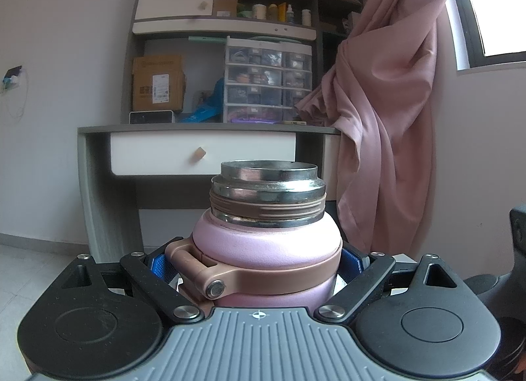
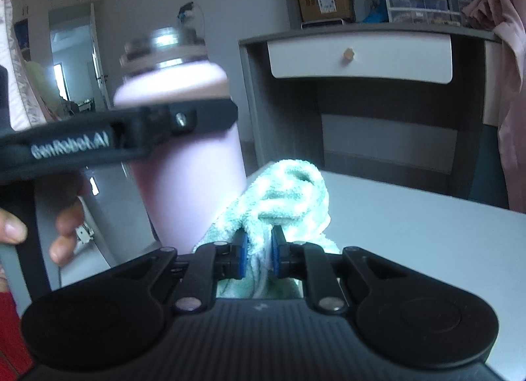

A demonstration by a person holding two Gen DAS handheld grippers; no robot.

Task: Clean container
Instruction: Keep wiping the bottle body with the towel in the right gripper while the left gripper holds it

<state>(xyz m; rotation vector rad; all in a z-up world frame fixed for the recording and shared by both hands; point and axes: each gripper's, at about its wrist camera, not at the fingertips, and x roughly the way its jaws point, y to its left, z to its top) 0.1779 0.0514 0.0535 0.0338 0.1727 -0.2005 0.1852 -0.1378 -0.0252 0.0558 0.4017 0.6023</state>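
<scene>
My pink bottle (image 1: pixel 266 249) has a matt, slightly bumpy painted skin. Its open neck (image 1: pixel 268 177) is shiny metal, a bit scratched and dull in spots, with brownish plastic threads (image 1: pixel 268 208) under it. The handle band (image 1: pixel 289 277) looks like smooth rose-coloured plastic with a shiny metal pin (image 1: pixel 214 289). My left gripper (image 1: pixel 259 266) is matt black plastic with rough blue pads (image 1: pixel 157 264). My right gripper (image 2: pixel 258 254) pinches a soft, fluffy mint cloth (image 2: pixel 282 190). The worktop (image 2: pixel 411 233) is smooth and pale grey. The curtain (image 1: pixel 388 101) is soft pink cloth.
</scene>
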